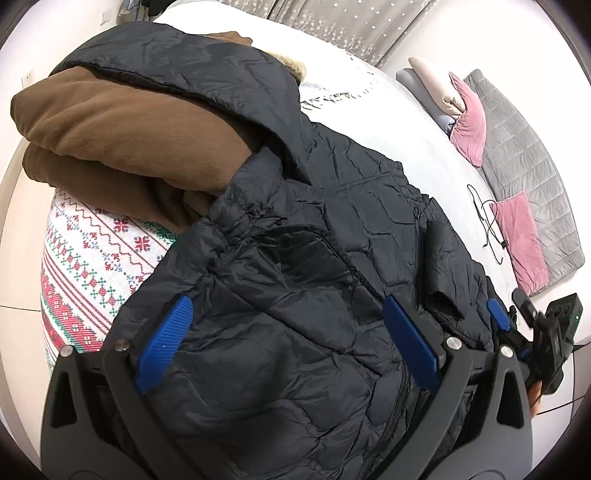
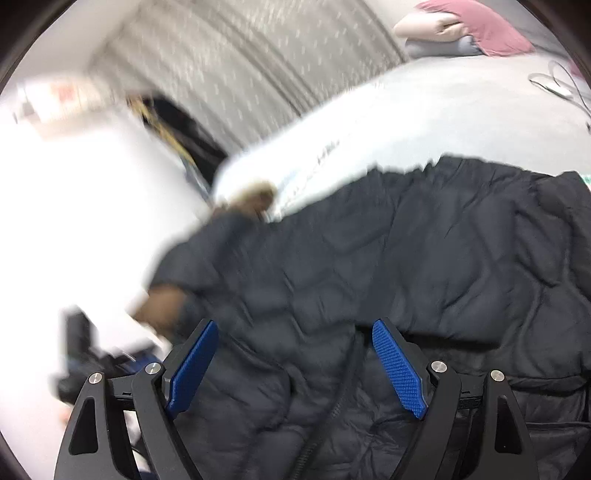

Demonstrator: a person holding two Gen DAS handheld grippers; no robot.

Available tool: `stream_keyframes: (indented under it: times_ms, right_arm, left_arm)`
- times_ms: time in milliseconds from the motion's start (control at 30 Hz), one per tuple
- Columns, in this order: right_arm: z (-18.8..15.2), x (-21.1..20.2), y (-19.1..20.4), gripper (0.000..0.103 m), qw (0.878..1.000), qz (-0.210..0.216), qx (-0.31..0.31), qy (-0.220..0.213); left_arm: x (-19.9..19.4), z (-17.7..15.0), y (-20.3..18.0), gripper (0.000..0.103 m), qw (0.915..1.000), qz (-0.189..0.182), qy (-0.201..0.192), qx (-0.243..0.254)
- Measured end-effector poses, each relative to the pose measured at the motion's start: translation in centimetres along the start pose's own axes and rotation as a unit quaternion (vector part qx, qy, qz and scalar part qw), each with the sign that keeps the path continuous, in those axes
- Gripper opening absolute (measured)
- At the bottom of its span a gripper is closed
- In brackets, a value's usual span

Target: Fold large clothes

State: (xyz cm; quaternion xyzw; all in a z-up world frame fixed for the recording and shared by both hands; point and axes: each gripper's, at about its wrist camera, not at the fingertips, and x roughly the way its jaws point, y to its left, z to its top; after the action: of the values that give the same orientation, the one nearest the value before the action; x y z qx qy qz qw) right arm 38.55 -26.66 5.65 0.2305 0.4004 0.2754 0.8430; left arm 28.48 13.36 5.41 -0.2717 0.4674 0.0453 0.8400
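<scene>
Left gripper (image 1: 286, 325): jaws spread wide, blue pads apart; nothing pinched between them.
Jacket vs left jaws: black quilted puffer jacket (image 1: 314, 266) fills the gap between the pads and extends forward past both tips; whether the pads touch the fabric cannot be told.
Right gripper (image 2: 293, 349): jaws wide, blue pads apart, nothing clamped.
Jacket vs right jaws: jacket's zipper line (image 2: 343, 376) runs up between the two pads; dark quilted fabric lies under and ahead of them. View is motion-blurred.
Gripper spacing: right gripper's blue pad and black body show at the left view's right edge, just beside the left gripper, over the same hem region.
Jacket lay: spread on the bed (image 1: 388, 122), brown fleece lining (image 1: 122, 122) exposed at the far left, fur trim (image 1: 297, 68) at the far end.
Beneath jacket: patterned red-and-white blanket (image 1: 88, 258) on the left side.
Farther out: pink pillows (image 1: 471, 122), grey quilt (image 1: 524, 162), black cable (image 1: 487, 218) on the white sheet; starred curtain (image 1: 343, 22) behind.
</scene>
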Motion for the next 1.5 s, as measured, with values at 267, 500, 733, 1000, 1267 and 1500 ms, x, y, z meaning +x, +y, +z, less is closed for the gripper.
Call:
stream_keyframes:
  times_ms: [267,500,733,1000,1267,1500]
  right_arm:
    - [-0.6,1.0,-12.4,0.079,0.963,-0.092,0.253,-0.032]
    - [2.8,4.5,-7.4,0.013,0.979,-0.125,0.158,-0.030]
    - [3.1,8.1,4.8,0.012,0.992,-0.123,-0.025,-0.033]
    - [-3.9,19.2,9.7,0.016,0.968,-0.125,-0.160,0.149]
    - [-2.0,10.9,6.2,0.050,0.982,-0.112,-0.114,0.100]
    - [-0.2,1.3,-6.0,0.056,0.966,-0.256,-0.002,0.023]
  left_arm:
    - [0.3,0.0,-0.4,0.102,1.0000,0.001,0.000,0.005]
    - [0.2,0.2,-0.1,0.102,1.0000,0.003,-0.003,0.003]
    - [0.0,0.4,0.6,0.102,0.9999,0.004,-0.007,-0.007]
    - [-0.5,0.6,1.2,0.102,0.9998,0.002,-0.010,-0.015]
    - [-0.5,0.4,1.0,0.102,0.9999,0.003,-0.010,-0.011]
    - [-0.2,0.4,0.6,0.102,0.9999,0.011,-0.011,-0.008]
